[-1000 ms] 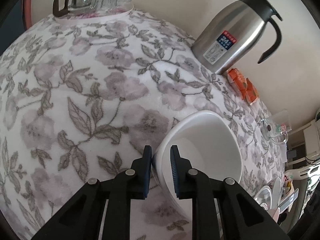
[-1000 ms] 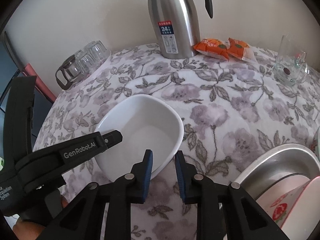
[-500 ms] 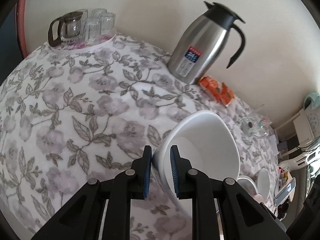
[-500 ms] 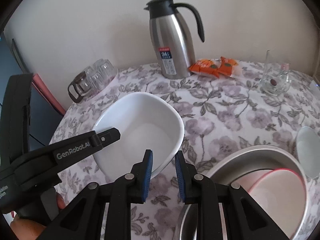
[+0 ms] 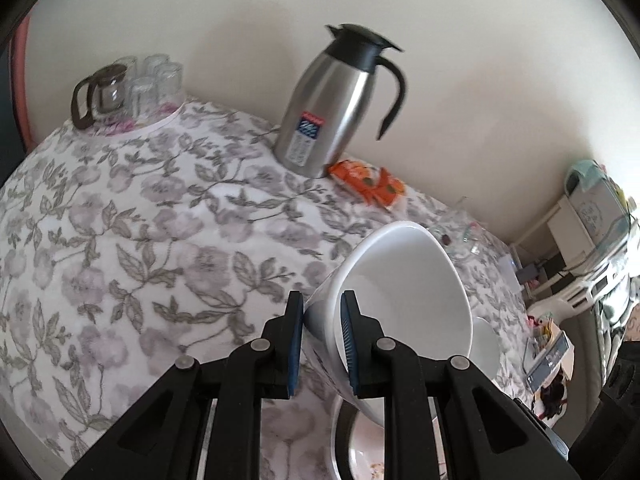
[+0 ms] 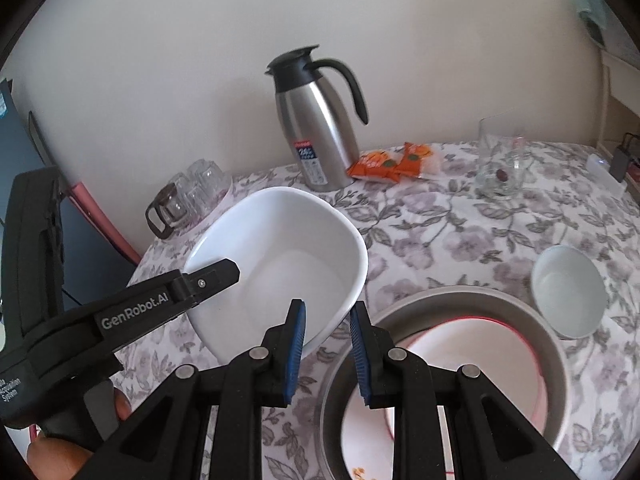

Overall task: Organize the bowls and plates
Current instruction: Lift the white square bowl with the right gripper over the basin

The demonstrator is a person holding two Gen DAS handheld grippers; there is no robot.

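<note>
Floral-clothed table (image 6: 460,236) under steel jug (image 6: 318,136), basin (image 6: 560,352).

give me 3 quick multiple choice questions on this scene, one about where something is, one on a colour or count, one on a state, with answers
1. Where do the orange snack packets lie?
A. inside the metal basin
B. beside the steel thermos jug, near the wall
C. under the glass pitcher

2. What colour is the rim of the plate in the metal basin?
A. red
B. blue
C. green

3. What is the left gripper doing?
A. hanging open above the cloth
B. shut on the small white bowl
C. shut on the rim of the large white bowl

Answers:
1. B: the packets lie on the floral cloth right next to the steel thermos jug.
2. A: a red line edges the plate.
3. C: its blue pads pinch the wall of the large white bowl, lifted and tilted; the right gripper is open.
</note>
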